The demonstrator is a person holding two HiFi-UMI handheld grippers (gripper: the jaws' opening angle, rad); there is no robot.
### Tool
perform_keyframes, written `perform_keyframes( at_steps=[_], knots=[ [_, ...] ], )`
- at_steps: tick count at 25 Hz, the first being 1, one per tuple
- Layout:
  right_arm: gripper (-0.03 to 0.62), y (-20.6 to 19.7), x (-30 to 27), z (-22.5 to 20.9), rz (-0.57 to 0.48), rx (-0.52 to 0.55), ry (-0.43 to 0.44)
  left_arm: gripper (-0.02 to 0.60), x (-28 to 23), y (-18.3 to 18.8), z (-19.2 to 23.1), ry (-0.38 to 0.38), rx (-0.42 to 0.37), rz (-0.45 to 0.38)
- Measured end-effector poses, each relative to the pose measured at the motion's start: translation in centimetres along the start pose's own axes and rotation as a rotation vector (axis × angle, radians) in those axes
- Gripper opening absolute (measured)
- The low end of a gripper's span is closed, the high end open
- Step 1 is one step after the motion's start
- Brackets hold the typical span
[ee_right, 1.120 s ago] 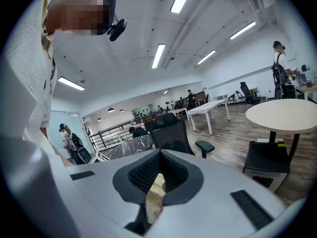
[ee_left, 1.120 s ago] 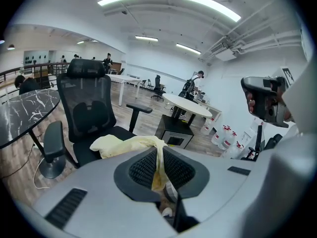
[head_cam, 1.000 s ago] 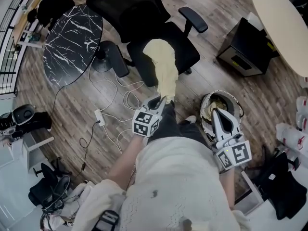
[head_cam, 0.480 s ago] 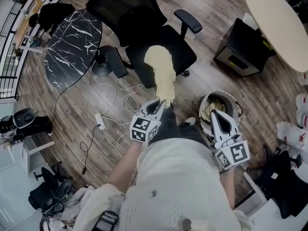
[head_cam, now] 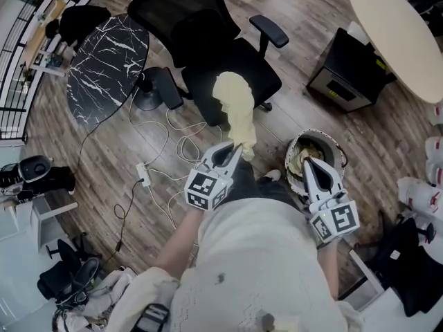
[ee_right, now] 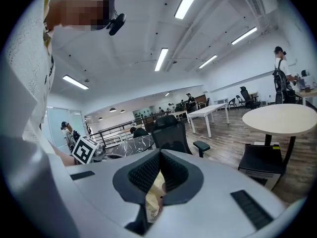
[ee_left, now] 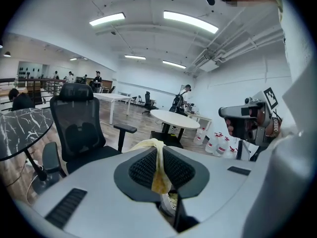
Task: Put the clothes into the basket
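Yellow garment (head_cam: 235, 113) lifted higher, left tool (head_cam: 237, 149) clenched on it, right tool (head_cam: 307, 162) closed over basket (head_cam: 325, 135)

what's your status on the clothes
Left gripper shut on yellow cloth by the chair. Right gripper shut over basket. Cloth not in basket yet. No obstacle seen.

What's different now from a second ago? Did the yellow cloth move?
Yes. The left gripper, shut on the yellow cloth, has risen and drawn the cloth up, so less of it lies on the black chair. The right gripper stays over the basket; chair and basket have not moved.
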State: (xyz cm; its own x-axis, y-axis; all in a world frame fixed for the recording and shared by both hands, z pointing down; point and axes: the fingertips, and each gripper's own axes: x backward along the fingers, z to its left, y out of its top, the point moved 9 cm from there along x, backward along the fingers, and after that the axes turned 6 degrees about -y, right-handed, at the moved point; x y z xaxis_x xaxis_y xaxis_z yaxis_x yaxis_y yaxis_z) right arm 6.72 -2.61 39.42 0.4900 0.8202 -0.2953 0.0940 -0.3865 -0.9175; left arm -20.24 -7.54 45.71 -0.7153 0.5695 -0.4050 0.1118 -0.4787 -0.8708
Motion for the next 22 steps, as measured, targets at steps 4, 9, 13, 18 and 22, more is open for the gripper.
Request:
perform_keyframes(
  at_steps=[4, 9, 13, 18, 22],
  knots=[
    [0.011, -0.2, 1.1, -0.1, -0.007, 0.005, -0.003, 0.051, 0.5, 0.7, -1.5, -0.021, -0.039, -0.016],
    [0.011, -0.2, 2.7, -0.3, -0.019, 0.009, -0.015, 0.051, 0.7, 2.2, -3.5, -0.050, -0.075, -0.054],
    [0.011, -0.2, 4.1, -0.5, -0.035, 0.009, -0.027, 0.051, 0.7, 3.6, -5.1, -0.070, -0.116, -0.092],
    [0.011, -0.2, 5.6, -0.9, -0.052, -0.001, -0.051, 0.051, 0.7, 5.2, -6.7, -0.092, -0.144, -0.132],
    [0.009, -0.1, 6.3, -1.1, -0.065, -0.009, -0.066, 0.051, 0.8, 6.1, -7.7, -0.109, -0.160, -0.156]
  ],
)
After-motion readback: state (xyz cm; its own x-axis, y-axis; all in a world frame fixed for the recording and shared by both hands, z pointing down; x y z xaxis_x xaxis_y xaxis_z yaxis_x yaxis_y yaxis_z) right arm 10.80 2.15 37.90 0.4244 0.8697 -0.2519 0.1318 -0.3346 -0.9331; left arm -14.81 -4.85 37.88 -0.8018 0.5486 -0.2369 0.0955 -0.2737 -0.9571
